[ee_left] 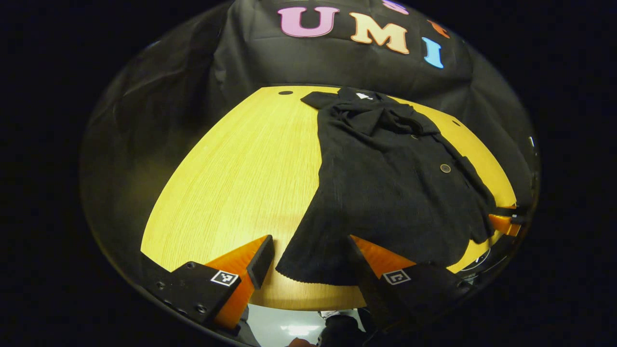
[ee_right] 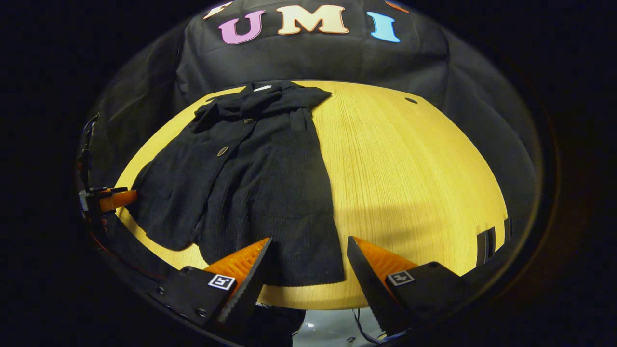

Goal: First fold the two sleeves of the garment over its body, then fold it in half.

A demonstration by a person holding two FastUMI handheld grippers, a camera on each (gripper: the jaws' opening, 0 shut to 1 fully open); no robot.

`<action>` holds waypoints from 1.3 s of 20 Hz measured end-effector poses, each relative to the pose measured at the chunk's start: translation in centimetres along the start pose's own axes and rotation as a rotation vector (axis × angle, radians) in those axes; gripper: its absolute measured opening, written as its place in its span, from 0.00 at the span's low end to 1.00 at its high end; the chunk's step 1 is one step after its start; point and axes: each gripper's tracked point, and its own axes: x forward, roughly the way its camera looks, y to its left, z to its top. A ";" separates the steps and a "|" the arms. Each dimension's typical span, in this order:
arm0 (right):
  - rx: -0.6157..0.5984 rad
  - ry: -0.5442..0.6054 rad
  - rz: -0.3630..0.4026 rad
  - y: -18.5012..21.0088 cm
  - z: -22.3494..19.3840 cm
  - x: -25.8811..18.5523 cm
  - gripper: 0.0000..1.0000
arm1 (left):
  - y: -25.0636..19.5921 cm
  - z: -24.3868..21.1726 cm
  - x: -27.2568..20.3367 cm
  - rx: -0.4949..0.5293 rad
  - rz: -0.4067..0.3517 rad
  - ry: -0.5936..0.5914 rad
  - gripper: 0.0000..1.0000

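A black corduroy button-up garment (ee_left: 385, 193) (ee_right: 260, 183) lies flat on the yellow wooden table (ee_left: 241, 168) (ee_right: 409, 168), collar at the far end and hem toward the near edge. Its sleeves appear to lie over the body. My left gripper (ee_left: 310, 238) is open, and the hem's left corner (ee_left: 308, 270) lies between its fingers. My right gripper (ee_right: 309, 239) is open too, with the hem's right corner (ee_right: 313, 270) between its fingers. In each view the other gripper (ee_left: 503, 222) (ee_right: 108, 197) shows at the far side of the hem.
The booth's black cloth wall rises just behind the table's far edge. A small dark hole (ee_left: 285, 92) (ee_right: 411, 100) sits near that edge. The near table edge runs just under both grippers, with pale floor below. Bare wood flanks the garment.
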 end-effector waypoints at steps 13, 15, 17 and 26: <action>-0.004 0.037 0.159 2.2 0.3 0.5 0.07 | -2.5 0.4 0.4 -0.044 -0.060 0.010 0.00; 0.002 0.046 0.187 2.1 0.3 0.6 0.07 | -2.4 0.5 0.5 -0.056 -0.059 0.016 0.00; -0.005 0.042 0.198 2.1 0.5 0.5 0.07 | -2.5 0.5 0.4 -0.066 -0.050 0.023 0.00; -0.072 -0.165 0.266 3.0 6.9 -3.9 0.06 | -4.1 7.3 -3.1 -0.106 -0.045 -0.129 0.00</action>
